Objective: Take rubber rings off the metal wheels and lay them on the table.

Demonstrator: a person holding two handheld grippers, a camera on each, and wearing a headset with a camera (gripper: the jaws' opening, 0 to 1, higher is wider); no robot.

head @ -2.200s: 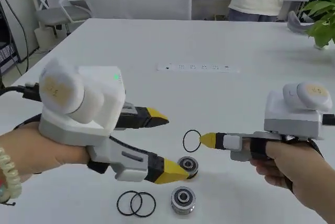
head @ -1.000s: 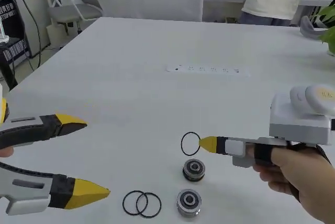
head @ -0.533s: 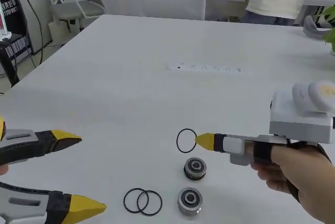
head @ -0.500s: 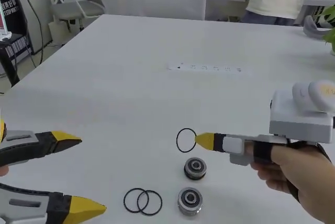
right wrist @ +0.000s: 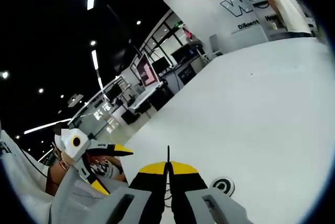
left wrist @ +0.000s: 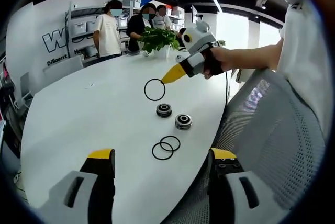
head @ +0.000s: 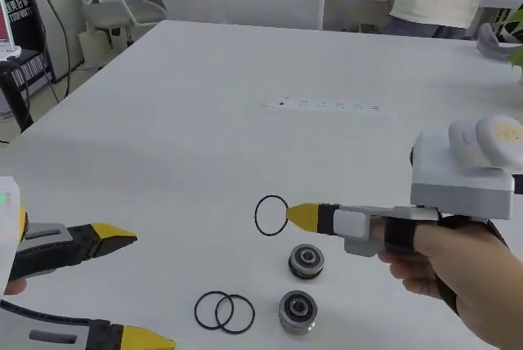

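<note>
In the head view, the right claw (head: 288, 216) is pressed together on a thin black rubber ring (head: 270, 215). The ring hangs in the air at 9 o'clock of the claw's yellow tip, above the white table (head: 245, 80). At about 5 o'clock from this ring stands the far wheel (head: 306, 260), and the near wheel (head: 297, 311) is at 6 o'clock of that one. Two loose rings (head: 225, 312) lie flat and overlapping at 9 o'clock of the near wheel. The left claw (head: 131, 289) waits at the lower left, spread and empty. In the left gripper view, its own jaws are wide apart with nothing between them. The right claw (left wrist: 170, 76) comes in at 1 o'clock with the rubber ring (left wrist: 155, 89) at its tip, and both wheels and the loose rings (left wrist: 166, 147) lie toward 6 o'clock from it. In the right gripper view, the jaws are closed on the rubber ring (right wrist: 168, 153), seen edge-on as a thin dark line. One wheel (right wrist: 223, 185) is at 4 o'clock of the tips, the left claw (right wrist: 104, 150) at 9 o'clock. I judge the ring to be very light, soft and stretchy, so it can slip from a weak pinch; it is best held on a short piece of the band and laid down flat. The wheels look hard and heavy and may roll. I cannot tell if they carry more rings.
</note>
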